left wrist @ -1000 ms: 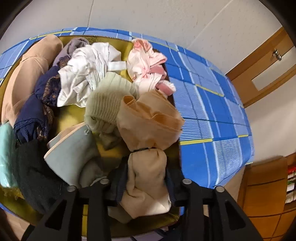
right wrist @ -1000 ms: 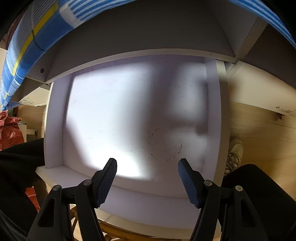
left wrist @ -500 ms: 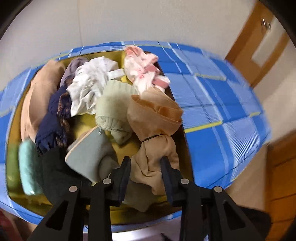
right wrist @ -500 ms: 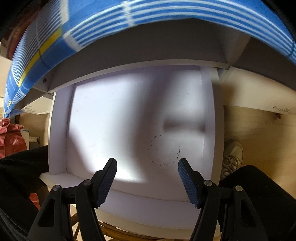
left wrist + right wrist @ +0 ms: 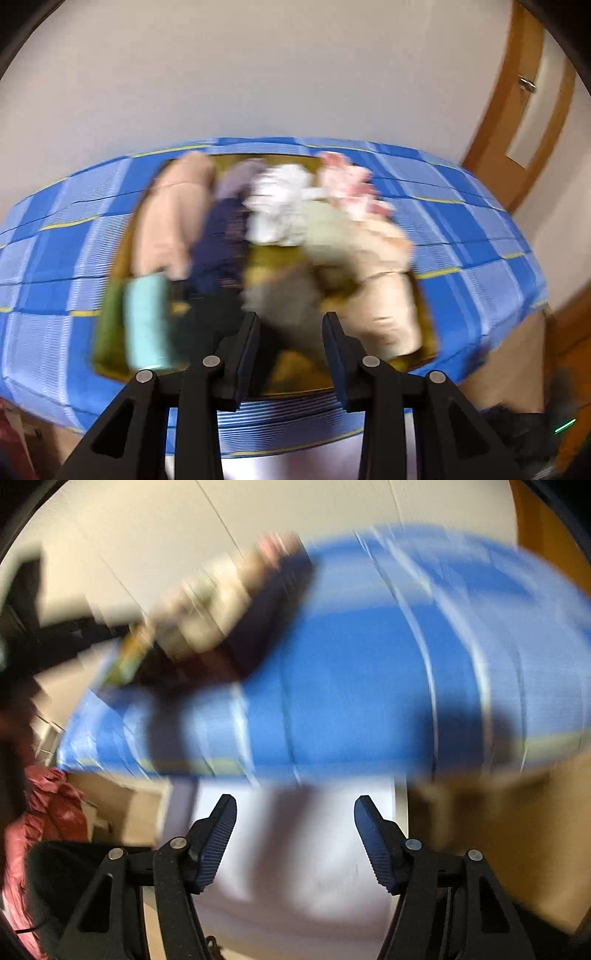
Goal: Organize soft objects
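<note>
Jaws of the left gripper (image 5: pixel 290 332) stand narrow with a slim gap, and through the blur no cloth shows pinched in it; jaws of the right gripper (image 5: pixel 295 823) stand wide with nothing between them

Beyond the left jaws spreads the tabletop (image 5: pixel 461 229) under a blue check cloth. On it, just ahead of those jaws, sits a gold tray (image 5: pixel 273 262) heaped with the clothes. A tan piece (image 5: pixel 391 306) lies ahead and right of the left jaws, a long beige roll (image 5: pixel 166 221) far ahead and left. A navy piece (image 5: pixel 221 243) and a white one (image 5: pixel 277 210) lie straight ahead. A mint roll (image 5: pixel 146 325) is close on the left, a grey piece (image 5: pixel 284 299) just past the tips, and a pink one (image 5: pixel 347 181) at the far right

Beyond the right jaws, low and blurred, is a white shelf (image 5: pixel 314 849)
</note>
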`<state>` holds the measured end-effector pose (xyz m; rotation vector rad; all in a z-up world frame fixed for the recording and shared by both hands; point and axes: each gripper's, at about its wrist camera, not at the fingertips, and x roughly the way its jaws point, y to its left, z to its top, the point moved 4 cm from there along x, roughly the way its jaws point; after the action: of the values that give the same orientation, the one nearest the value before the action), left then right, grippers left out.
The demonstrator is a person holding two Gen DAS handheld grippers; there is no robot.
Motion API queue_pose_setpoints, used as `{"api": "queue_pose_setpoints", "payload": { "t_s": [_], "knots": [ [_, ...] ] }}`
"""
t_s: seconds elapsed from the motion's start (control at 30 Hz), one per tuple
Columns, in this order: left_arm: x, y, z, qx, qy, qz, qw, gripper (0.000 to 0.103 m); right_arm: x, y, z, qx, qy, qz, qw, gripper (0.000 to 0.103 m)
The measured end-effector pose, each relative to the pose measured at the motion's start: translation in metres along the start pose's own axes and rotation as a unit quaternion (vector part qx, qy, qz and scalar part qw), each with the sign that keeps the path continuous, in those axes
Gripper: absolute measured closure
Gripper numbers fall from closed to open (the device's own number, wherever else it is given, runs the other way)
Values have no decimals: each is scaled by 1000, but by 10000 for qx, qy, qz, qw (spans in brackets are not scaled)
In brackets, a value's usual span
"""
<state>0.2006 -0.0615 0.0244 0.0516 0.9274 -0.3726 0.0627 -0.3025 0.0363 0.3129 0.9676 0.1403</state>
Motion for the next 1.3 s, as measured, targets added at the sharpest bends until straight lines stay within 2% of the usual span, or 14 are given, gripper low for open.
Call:
{"api": "queue_pose_setpoints", "payload": {
  "t_s": [0.07,0.2,0.27,0.4,0.5,0.6,0.7,0.8,0.9,1.03,1.13,1.2,1.3],
  "knots": [
    [0,20,-2,-157,3,110,9998,68,-17,16,35,-351,-323,62,9988,36],
    [7,58,3,-599,81,276,9978,68,-13,39,100,-824,-305,-115,9961,44],
    [11,69,6,-688,124,404,9967,68,3,47,131,-1023,-208,-273,9942,49],
    [21,87,13,-712,216,547,9957,68,39,54,167,-1347,84,-622,9889,55],
    [29,93,16,-772,285,389,9959,68,72,61,182,-1623,279,-842,9828,55],
    [36,94,14,-728,373,314,9962,68,100,63,192,-1693,550,-957,9794,55],
    [44,95,7,-671,483,291,9962,68,116,71,197,-1481,694,-619,9846,55],
    [43,94,4,-605,433,292,9968,68,129,80,195,-1189,872,-283,9887,55],
    [42,92,2,-590,433,243,9970,68,132,87,185,-1342,1002,-92,9858,53],
    [34,92,-1,-675,308,186,9971,68,93,78,189,-1129,471,220,9922,53],
    [30,89,-2,-681,176,228,9973,68,65,77,181,-1356,309,-17,9903,53],
    [33,84,-3,-671,223,165,9974,68,67,85,167,-1663,601,-113,9842,57],
    [34,74,-4,-566,264,177,9979,68,87,88,152,-1677,1020,-271,9802,66]
  ]
}}
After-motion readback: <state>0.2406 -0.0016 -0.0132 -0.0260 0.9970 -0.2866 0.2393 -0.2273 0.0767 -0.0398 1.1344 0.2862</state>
